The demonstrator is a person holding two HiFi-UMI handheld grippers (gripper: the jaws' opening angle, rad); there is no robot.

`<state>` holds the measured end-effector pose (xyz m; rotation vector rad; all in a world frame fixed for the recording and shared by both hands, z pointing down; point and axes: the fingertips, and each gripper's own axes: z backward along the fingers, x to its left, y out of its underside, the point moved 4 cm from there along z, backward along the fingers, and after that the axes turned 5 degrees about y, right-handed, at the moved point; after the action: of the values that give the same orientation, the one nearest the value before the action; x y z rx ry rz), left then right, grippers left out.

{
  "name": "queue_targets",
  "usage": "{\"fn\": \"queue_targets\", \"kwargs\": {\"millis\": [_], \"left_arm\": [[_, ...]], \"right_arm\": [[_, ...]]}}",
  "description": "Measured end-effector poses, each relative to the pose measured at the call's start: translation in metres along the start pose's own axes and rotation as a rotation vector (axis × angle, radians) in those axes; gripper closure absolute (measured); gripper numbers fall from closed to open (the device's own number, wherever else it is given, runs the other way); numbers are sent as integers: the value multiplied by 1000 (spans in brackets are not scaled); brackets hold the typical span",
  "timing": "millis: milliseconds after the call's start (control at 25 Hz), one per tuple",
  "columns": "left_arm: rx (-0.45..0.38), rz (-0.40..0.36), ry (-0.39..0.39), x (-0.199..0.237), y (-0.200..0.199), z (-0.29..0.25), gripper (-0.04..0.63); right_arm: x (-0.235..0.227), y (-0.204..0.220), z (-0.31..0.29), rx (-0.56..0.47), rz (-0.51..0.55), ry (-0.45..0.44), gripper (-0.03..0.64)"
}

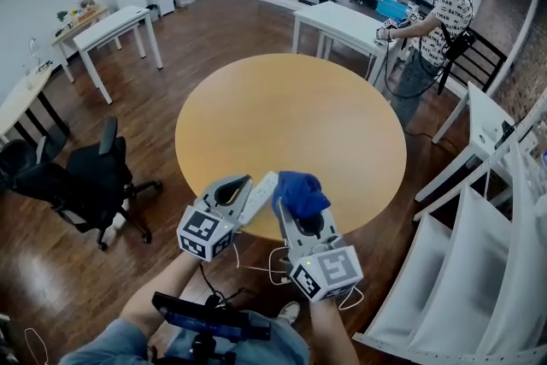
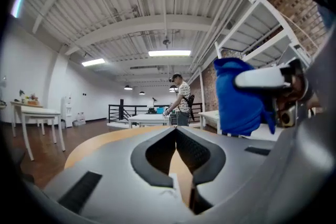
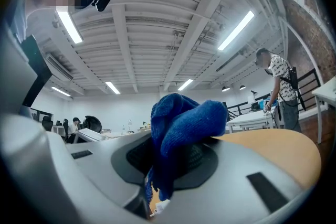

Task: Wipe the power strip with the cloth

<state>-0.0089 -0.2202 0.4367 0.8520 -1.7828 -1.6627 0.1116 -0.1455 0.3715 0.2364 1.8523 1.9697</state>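
Cloth: soft, light, bunches up. Right gripper is clamped on it mid-fold, wad sticking out past the tips. Strip: rigid plastic, probably light, so likely to skate when rubbed; pin it at one end. It shows between the two grippers at the table's near edge. Left gripper: jaws together, nothing in them, strip just beside it.

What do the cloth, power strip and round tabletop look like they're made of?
Cloth: blue knitted or terry fabric, matte; fuzzy looped texture shows.
Power strip: likely white moulded plastic, smooth, slight sheen.
Tabletop: light wood-look surface, probably laminate or veneer, satin; uniform colour, no grain readable.
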Motion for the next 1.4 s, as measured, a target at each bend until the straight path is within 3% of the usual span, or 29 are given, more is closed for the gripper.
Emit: {"fn": "queue_targets", "kwargs": {"millis": [280, 720, 1400], "left_arm": [[-122, -22, 10, -4, -41, 28, 589], [-94, -66, 19, -18, -62, 35, 589], [-96, -66, 21, -24, -69, 37, 589]], "right_arm": [[8, -11, -10, -25, 11, -25, 541], [14, -12, -14, -31, 48, -26, 546], [15, -14, -15, -35, 38, -35, 546]]}}
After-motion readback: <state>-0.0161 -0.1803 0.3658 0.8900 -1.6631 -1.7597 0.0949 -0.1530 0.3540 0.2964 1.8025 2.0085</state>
